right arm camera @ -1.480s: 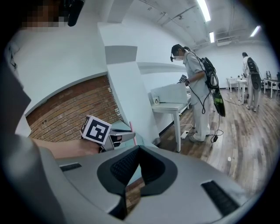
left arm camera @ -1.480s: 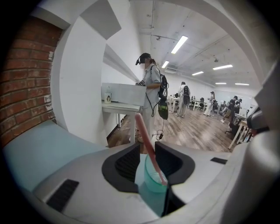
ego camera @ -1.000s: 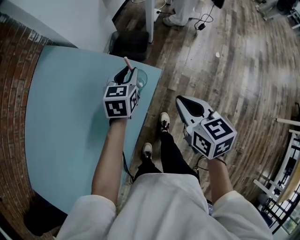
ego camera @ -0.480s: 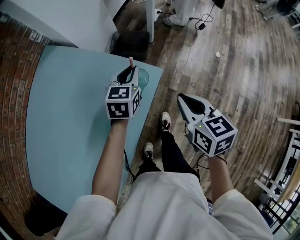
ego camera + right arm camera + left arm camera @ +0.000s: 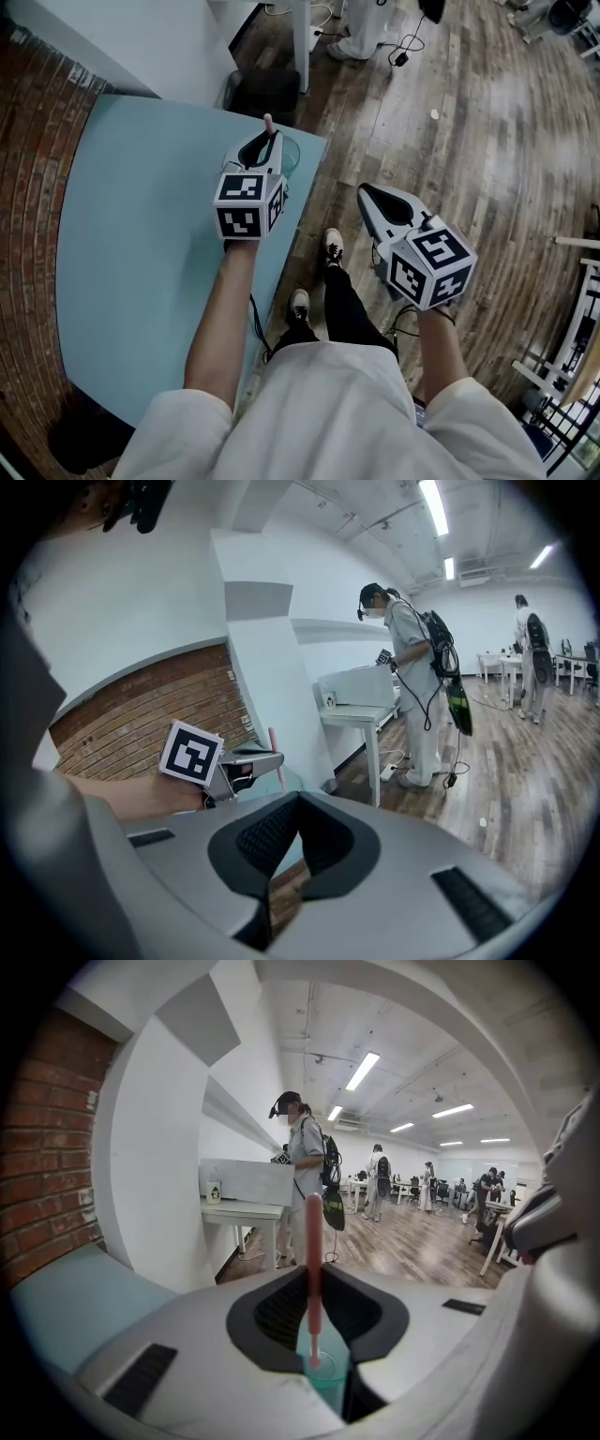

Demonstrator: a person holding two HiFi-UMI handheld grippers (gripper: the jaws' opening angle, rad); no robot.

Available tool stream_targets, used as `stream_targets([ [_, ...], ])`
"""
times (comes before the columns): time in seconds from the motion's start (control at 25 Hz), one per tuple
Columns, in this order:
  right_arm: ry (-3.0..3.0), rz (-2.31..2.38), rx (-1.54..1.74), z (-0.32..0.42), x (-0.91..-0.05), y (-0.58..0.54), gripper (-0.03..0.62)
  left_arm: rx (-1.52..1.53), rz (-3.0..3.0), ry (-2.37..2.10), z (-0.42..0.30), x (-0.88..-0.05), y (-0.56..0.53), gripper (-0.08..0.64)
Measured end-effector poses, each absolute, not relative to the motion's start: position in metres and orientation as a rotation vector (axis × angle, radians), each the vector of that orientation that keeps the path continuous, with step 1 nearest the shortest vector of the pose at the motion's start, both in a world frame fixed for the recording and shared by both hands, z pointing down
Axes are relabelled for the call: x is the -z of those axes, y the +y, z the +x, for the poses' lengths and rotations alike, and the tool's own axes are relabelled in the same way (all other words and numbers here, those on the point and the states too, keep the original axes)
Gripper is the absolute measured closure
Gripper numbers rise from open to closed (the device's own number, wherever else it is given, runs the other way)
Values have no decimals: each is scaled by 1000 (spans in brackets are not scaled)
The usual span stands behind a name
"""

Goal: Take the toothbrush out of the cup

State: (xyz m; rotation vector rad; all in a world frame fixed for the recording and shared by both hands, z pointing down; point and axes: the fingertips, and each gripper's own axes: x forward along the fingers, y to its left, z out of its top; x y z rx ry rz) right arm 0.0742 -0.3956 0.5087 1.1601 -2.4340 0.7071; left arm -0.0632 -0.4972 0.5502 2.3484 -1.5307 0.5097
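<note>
A pink toothbrush [image 5: 268, 122] stands upright in a clear teal cup [image 5: 285, 156] at the far right corner of the light blue table [image 5: 141, 234]. My left gripper [image 5: 262, 150] is over the cup, shut on the toothbrush handle [image 5: 313, 1260]. In the left gripper view the handle rises straight up between the dark pads, and the cup [image 5: 330, 1384] shows just below them. My right gripper [image 5: 377, 202] hangs off the table over the wooden floor with its jaws together and nothing in them. The right gripper view shows the left gripper [image 5: 246, 766] and the toothbrush tip [image 5: 273, 745] from the side.
A black seat [image 5: 262, 89] stands just past the table's far edge, beside a white desk leg [image 5: 301, 42]. The table's right edge runs close to the cup. The person's shoes [image 5: 330, 246] are on the floor below. A person [image 5: 306, 1171] stands at a white desk beyond.
My left gripper's jaws have closed on the toothbrush handle, and the gripper has drifted slightly right with it. The right gripper has hardly moved.
</note>
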Motion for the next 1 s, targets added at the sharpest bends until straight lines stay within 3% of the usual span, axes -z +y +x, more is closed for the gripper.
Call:
stream_targets([
  [1.0, -2543, 1261, -480, 59, -418, -326, 594, -402, 2623, -1583, -53, -422, -387, 508],
])
